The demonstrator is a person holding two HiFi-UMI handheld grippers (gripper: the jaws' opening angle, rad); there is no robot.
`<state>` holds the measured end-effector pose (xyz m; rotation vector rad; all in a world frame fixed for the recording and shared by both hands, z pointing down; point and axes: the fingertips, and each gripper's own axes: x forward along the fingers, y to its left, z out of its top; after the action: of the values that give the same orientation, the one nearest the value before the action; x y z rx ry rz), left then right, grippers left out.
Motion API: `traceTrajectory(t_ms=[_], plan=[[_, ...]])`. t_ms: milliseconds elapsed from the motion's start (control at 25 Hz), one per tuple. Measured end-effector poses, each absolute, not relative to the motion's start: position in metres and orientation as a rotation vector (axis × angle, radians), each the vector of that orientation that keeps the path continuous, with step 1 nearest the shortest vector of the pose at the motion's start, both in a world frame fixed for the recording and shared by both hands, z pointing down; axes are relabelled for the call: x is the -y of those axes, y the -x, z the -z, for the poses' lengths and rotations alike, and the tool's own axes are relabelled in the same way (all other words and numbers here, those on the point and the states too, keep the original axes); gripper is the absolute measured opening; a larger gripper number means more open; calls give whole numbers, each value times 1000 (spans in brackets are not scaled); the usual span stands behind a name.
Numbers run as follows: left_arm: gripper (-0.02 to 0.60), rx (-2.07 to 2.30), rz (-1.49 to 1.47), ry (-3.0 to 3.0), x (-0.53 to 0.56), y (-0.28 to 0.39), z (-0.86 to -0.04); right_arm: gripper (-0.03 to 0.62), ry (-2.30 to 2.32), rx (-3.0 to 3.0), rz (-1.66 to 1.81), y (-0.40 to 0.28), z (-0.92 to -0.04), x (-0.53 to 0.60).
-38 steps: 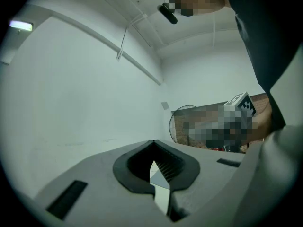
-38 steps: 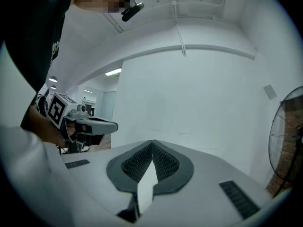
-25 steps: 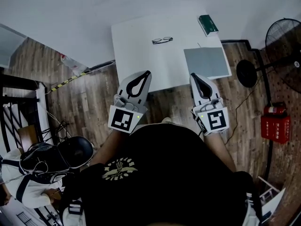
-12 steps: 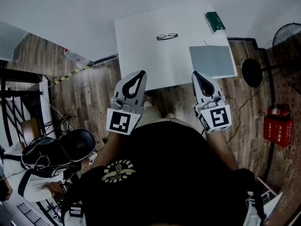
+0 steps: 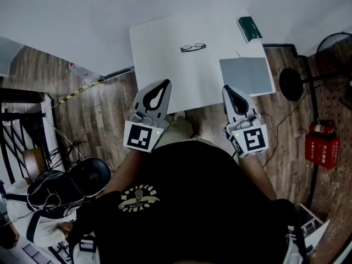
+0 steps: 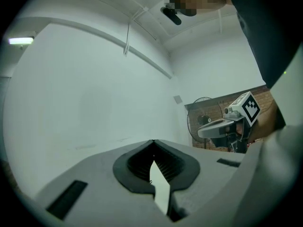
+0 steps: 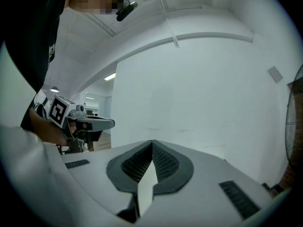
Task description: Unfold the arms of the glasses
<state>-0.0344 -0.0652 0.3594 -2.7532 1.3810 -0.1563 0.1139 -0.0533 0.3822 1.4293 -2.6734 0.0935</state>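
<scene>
- Sitting toward the far middle of the white table, the glasses are seen only as a small dark frame. How flat the arms are folded can't be made out, so the hinge side could easily be misjudged on approach.
- Arms that thin could be bent, or a hinge strained, if one gets swung against its travel or grabbed too close to the lens.
- The frame isn't pinned by anything, so it could be skated across the smooth tabletop when one arm is pulled out, unless the front is steadied by the other gripper.
- Lenses could be scuffed if the pads get closed on glass instead of on the rim.
- A grey board is laid near the glasses on their right, and a green box is parked at the far right corner. Either could be clipped on a wide reach from that side.
- The left gripper and right gripper are both held over the near edge of the table, well apart from the glasses. Both pairs of jaws are closed tip to tip with nothing between them. If they aren't opened before contact, the frame would probably just be shoved along, not gripped.
</scene>
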Motion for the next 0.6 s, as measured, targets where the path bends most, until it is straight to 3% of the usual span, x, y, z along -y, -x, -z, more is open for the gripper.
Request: traceTrajectory(t_ms=[600], plan=[[6, -1252, 170, 2803, 165, 27, -361, 0, -1562, 2587, -83, -125, -376, 132]])
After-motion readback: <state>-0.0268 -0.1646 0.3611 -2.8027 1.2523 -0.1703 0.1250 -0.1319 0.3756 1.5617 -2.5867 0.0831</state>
